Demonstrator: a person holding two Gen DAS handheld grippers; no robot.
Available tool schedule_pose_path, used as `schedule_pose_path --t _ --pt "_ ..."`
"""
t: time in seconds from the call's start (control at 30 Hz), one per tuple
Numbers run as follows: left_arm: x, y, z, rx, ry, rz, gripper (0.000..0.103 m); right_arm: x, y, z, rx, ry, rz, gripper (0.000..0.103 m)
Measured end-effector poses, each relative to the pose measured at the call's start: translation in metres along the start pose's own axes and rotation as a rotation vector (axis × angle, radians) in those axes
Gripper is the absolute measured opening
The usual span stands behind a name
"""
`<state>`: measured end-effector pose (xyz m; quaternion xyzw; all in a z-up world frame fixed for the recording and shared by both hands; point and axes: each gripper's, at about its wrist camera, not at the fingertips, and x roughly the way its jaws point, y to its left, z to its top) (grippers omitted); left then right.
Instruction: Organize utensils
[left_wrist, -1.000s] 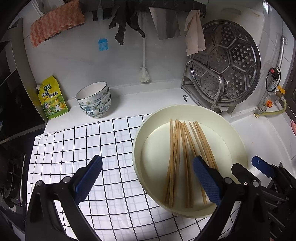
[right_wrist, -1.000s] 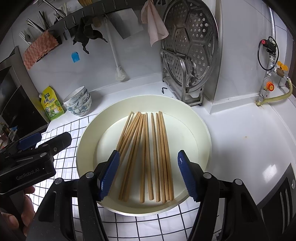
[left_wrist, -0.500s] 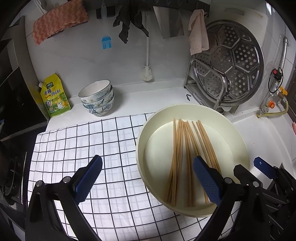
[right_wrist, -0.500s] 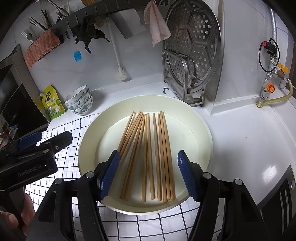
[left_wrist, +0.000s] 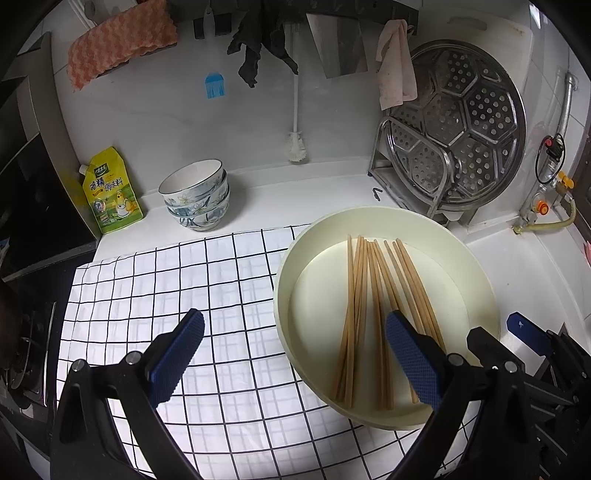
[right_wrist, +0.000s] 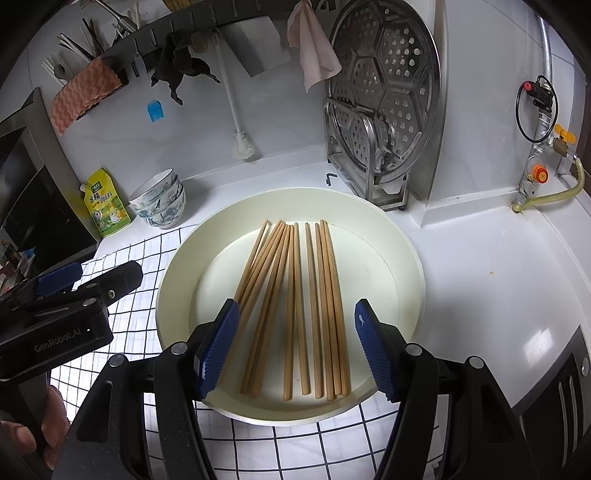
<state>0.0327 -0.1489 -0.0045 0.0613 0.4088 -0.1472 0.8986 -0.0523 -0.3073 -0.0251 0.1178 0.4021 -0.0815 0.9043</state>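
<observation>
right gripper (right_wrist: 295, 347), jaws spread and empty, hovers over wooden chopsticks (right_wrist: 295, 299) in a cream basin (right_wrist: 402, 251); light, stiff, roll-prone sticks, likely best pinched mid-shaft.

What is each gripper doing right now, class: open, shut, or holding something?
Left gripper: open, holding nothing, above the checked cloth.
Right gripper: open, holding nothing, over the chopsticks in the basin.

"GenRobot.AI" is printed on the left gripper (right_wrist: 59, 275); the yellow pouch's (left_wrist: 110, 192) print is unclear.
</observation>
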Motion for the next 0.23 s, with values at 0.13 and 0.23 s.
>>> schedule_pose_path --t 0.13,0.23 --pt "0.0006 0.0007 -0.0007 -0.003 0.007 0.008 0.097 -0.0011 0.0022 -0.0011 -0.002 -0.002 0.001 0.062" --pt "0.0013 0.0029 -0.0013 -0.008 0.012 0.009 0.097 -0.0016 0.0036 -0.001 -0.003 -0.007 0.002 0.062"
